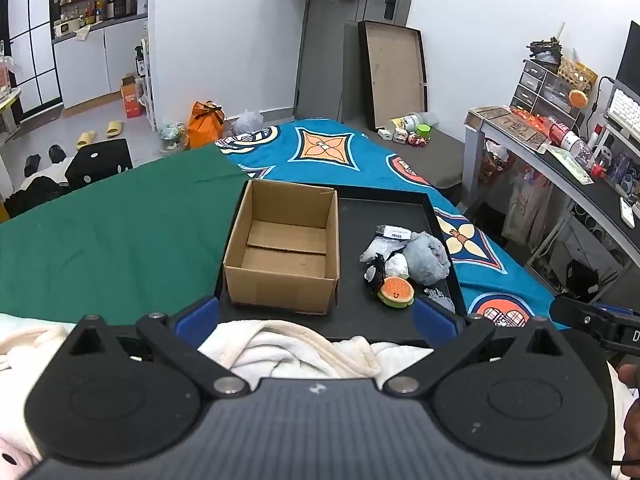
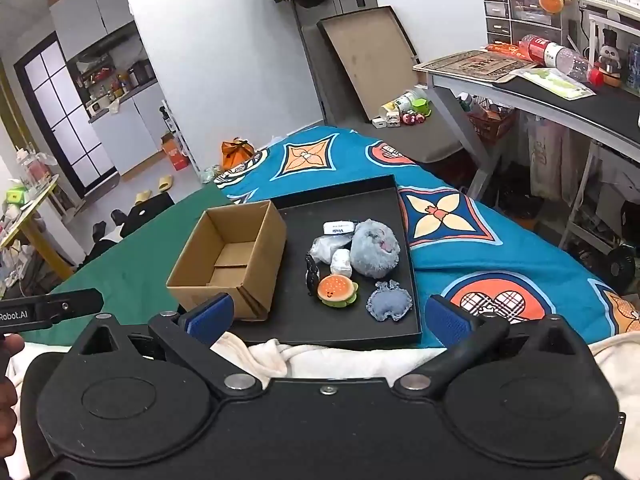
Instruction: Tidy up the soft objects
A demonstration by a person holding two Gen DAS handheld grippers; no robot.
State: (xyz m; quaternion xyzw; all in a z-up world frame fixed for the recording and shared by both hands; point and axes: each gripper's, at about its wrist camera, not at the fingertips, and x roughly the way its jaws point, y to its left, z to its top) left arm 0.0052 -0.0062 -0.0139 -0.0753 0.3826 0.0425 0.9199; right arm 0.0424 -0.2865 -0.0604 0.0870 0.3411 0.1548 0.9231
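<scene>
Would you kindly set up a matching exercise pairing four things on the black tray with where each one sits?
Things:
1. cardboard box
2. burger plush
3. fluffy grey-blue ball
4. blue denim cushion

Places:
A. near right corner of the black tray
B. left side of the tray, open and empty
C. right side, behind the cushion
D. just left of the cushion, in front of the white bundles

Pairs: 1-B, 2-D, 3-C, 4-A
</scene>
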